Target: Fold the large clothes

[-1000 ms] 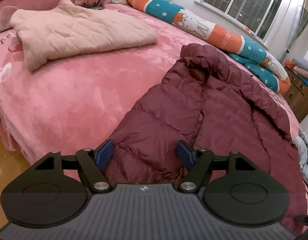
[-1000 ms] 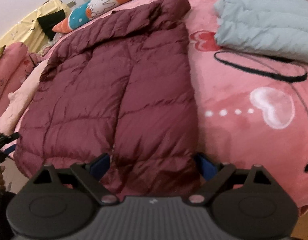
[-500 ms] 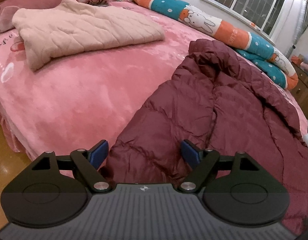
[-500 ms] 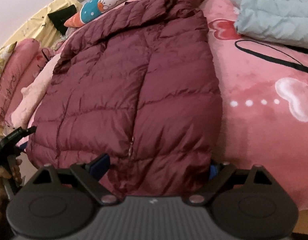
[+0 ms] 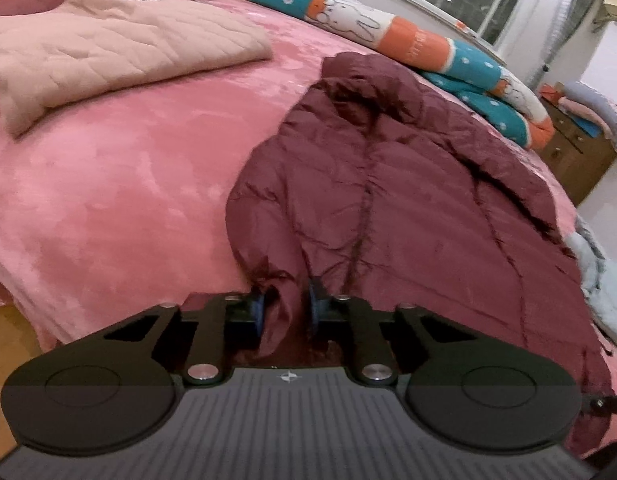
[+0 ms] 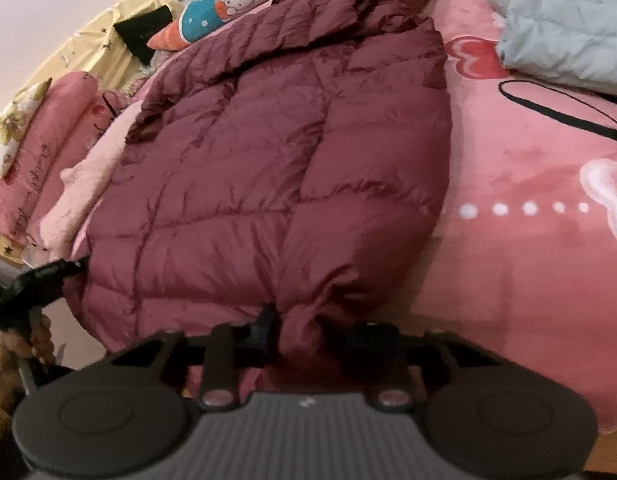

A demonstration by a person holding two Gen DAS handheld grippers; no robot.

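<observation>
A maroon puffer jacket (image 5: pixel 408 200) lies spread on the pink bed (image 5: pixel 108 200), hood toward the far side. My left gripper (image 5: pixel 286 308) is at the jacket's near hem, left corner; its jaws are closing with a bunched fold of hem pressed between the blue pads. In the right wrist view the same jacket (image 6: pixel 288 160) fills the middle. My right gripper (image 6: pixel 308 332) is at the hem's right corner, jaws closing and pinching a gathered wad of fabric. The left gripper (image 6: pixel 48 276) shows at the left edge there, held by a hand.
A folded pale pink quilted garment (image 5: pixel 108 52) lies far left. A long orange and teal bunny bolster (image 5: pixel 408 40) runs along the back. A folded light blue garment (image 6: pixel 568 28) sits at the right. Pink pillows (image 6: pixel 40 152) are at the left, a wooden cabinet (image 5: pixel 576 152) beyond the bed.
Both grippers went from wide open around the jacket's hem to closed on it, bunching the fabric between the pads. The hands barely moved.
</observation>
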